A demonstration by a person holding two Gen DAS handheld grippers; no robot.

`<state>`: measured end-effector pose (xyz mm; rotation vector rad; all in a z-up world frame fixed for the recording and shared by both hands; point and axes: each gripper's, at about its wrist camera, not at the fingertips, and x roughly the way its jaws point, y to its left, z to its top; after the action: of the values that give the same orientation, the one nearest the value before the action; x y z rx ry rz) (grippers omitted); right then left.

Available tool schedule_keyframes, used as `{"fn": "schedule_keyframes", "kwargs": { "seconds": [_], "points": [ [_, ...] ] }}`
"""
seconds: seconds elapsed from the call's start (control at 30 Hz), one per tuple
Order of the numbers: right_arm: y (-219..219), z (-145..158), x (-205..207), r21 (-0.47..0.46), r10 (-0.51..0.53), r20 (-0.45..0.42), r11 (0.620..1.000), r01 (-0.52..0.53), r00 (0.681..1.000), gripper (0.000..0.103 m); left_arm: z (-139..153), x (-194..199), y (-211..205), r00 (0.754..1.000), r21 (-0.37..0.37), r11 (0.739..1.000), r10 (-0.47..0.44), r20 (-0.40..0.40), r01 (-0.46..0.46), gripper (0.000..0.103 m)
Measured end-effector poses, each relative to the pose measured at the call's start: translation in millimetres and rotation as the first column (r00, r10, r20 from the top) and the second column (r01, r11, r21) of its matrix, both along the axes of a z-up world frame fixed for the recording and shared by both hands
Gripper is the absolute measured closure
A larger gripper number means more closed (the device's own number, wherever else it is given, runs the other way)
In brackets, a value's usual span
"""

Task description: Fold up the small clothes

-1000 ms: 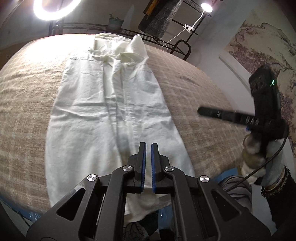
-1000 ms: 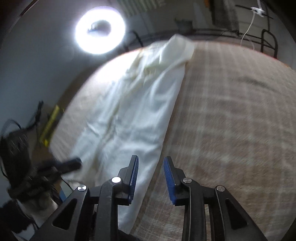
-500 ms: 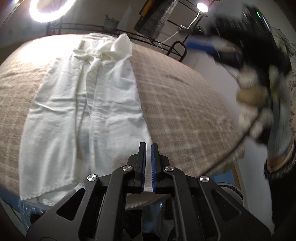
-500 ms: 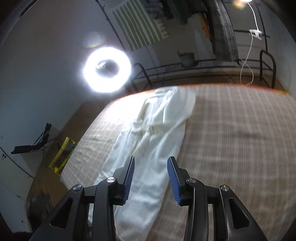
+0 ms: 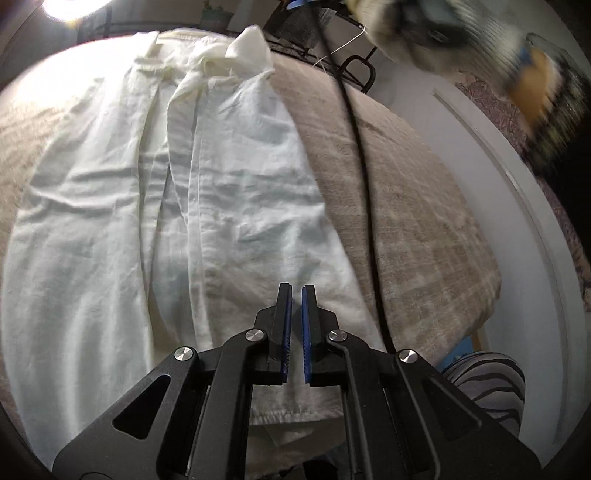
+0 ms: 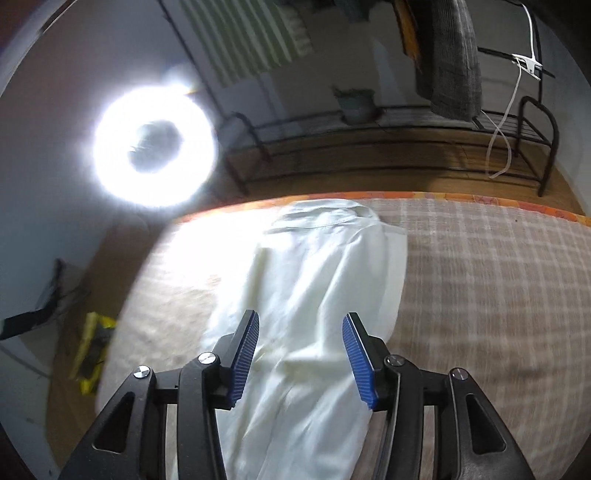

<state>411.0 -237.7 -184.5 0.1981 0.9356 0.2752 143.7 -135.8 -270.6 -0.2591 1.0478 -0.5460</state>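
Garment (image 5: pixel 184 206): white, spread lengthwise on plaid-covered bed (image 5: pixel 413 206), collar end at far edge, wrinkled, near hem over bed's near edge.
Left gripper (image 5: pixel 296 295): jaws closed together, nothing between, above garment's near part.
Right gripper (image 6: pixel 300 325): jaws apart, just been opening, empty, above garment.
Ring light (image 6: pixel 153 146): lit, beyond bed.

Your left gripper (image 5: pixel 296 295) points steeply down with its blue pads drawn together, nothing between them. Your right gripper (image 6: pixel 300 325) also tilts downward; its jaws have just been opening and stand apart, empty. In the left wrist view your right hand (image 5: pixel 461 33) is a blur at upper right.
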Motion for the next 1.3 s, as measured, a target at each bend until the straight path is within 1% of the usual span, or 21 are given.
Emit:
{"fn": "schedule_keyframes", "kwargs": {
  "seconds": [0.1,0.27,0.37,0.4,0.43,0.47,0.5,0.57,0.63,0.7,0.8,0.9,0.93,1.0,1.03,1.07,1.1,1.2,1.3],
  "points": [
    [12.0,-16.9,39.9,-0.082,-0.032,-0.048,0.996,0.028,0.998,0.053,-6.6,2.7,4.4,0.999,-0.041,0.999,0.014,-0.032,-0.016,0.102],
    [24.7,-43.0,88.5,-0.186,-0.089,-0.118,0.98,0.066,0.989,0.053,-8.2,3.4,1.7,1.0,-0.036,0.999,0.005,-0.012,-0.005,0.102],
    [32.2,-59.0,107.2,-0.274,-0.112,-0.154,0.959,0.066,0.982,0.058,-8.2,2.3,-1.5,1.0,-0.034,0.999,0.0,0.002,0.0,0.102],
    [33.7,-63.6,111.0,-0.315,-0.123,-0.156,0.947,0.069,0.98,0.073,-9.1,2.6,-0.9,1.0,-0.046,0.999,0.002,-0.004,-0.003,0.102],
    [33.9,-66.4,112.9,-0.334,-0.126,-0.158,0.94,0.067,0.979,0.081,-10.1,3.4,-0.6,1.0,-0.057,0.998,0.004,-0.01,-0.005,0.102],
    [34.1,-68.1,114.8,-0.338,-0.123,-0.162,0.939,0.062,0.979,0.095,-10.8,4.2,0.7,1.0,-0.069,0.998,0.005,-0.016,-0.007,0.102],
    [34.0,-68.1,114.9,-0.33,-0.112,-0.16,0.942,0.054,0.981,0.101,-12.2,4.5,1.4,1.0,-0.079,0.997,0.006,-0.02,-0.007,0.102],
    [37.7,-64.7,117.2,-0.338,-0.085,-0.136,0.941,0.035,0.987,0.103,-14.3,4.0,3.6,1.0,-0.084,0.996,0.005,-0.02,-0.006,0.102],
    [43.9,-62.0,122.7,-0.357,-0.065,-0.109,0.934,0.022,0.992,0.103,-15.0,3.5,3.7,1.0,-0.088,0.996,0.005,-0.016,-0.006,0.102],
    [49.9,-66.2,130.2,-0.37,-0.057,-0.106,0.929,0.014,0.993,0.103,-16.1,4.2,4.5,1.0,-0.096,0.995,0.003,-0.019,-0.005,0.102],
    [55.7,-86.1,140.5,-0.404,-0.06,-0.129,0.915,0.003,0.99,0.103,-17.6,4.1,3.1,1.0,-0.105,0.994,0.007,-0.025,-0.009,0.102],
    [54.7,-100.2,145.3,-0.381,-0.055,-0.127,0.924,0.002,0.99,0.103,-18.3,3.1,0.3,1.0,-0.099,0.995,0.005,-0.016,-0.006,0.102],
    [53.7,-103.1,147.1,-0.366,-0.056,-0.126,0.93,0.007,0.99,0.101,-19.0,2.9,0.8,1.0,-0.099,0.995,0.004,-0.015,-0.006,0.102],
    [48.1,-103.4,149.2,-0.307,-0.043,-0.121,0.952,0.004,0.992,0.098,-19.1,2.5,1.7,1.0,-0.099,0.995,0.003,-0.015,-0.005,0.102],
    [43.9,-101.1,149.5,-0.276,-0.041,-0.119,0.961,0.007,0.992,0.098,-18.3,2.5,0.0,1.0,-0.097,0.995,0.003,-0.015,-0.004,0.102],
    [37.9,-97.1,148.6,-0.238,-0.045,-0.114,0.971,0.017,0.992,0.085,-18.1,2.4,-0.8,1.0,-0.096,0.995,0.002,-0.014,-0.004,0.102],
    [29.7,-89.4,144.8,-0.195,-0.055,-0.098,0.98,0.035,0.994,0.074,-18.2,2.2,-1.0,1.0,-0.096,0.995,0.003,-0.013,-0.004,0.102],
    [8.7,-56.1,122.9,-0.094,-0.057,-0.026,0.994,0.055,0.998,0.074,-17.3,2.6,-1.9,1.0,-0.096,0.995,-0.001,-0.009,0.0,0.102],
    [-7.0,-22.5,91.4,-0.07,-0.05,0.031,0.996,0.052,0.998,0.074,-15.3,0.4,2.3,1.0,-0.095,0.995,0.0,-0.017,-0.002,0.102]
  ]
}}
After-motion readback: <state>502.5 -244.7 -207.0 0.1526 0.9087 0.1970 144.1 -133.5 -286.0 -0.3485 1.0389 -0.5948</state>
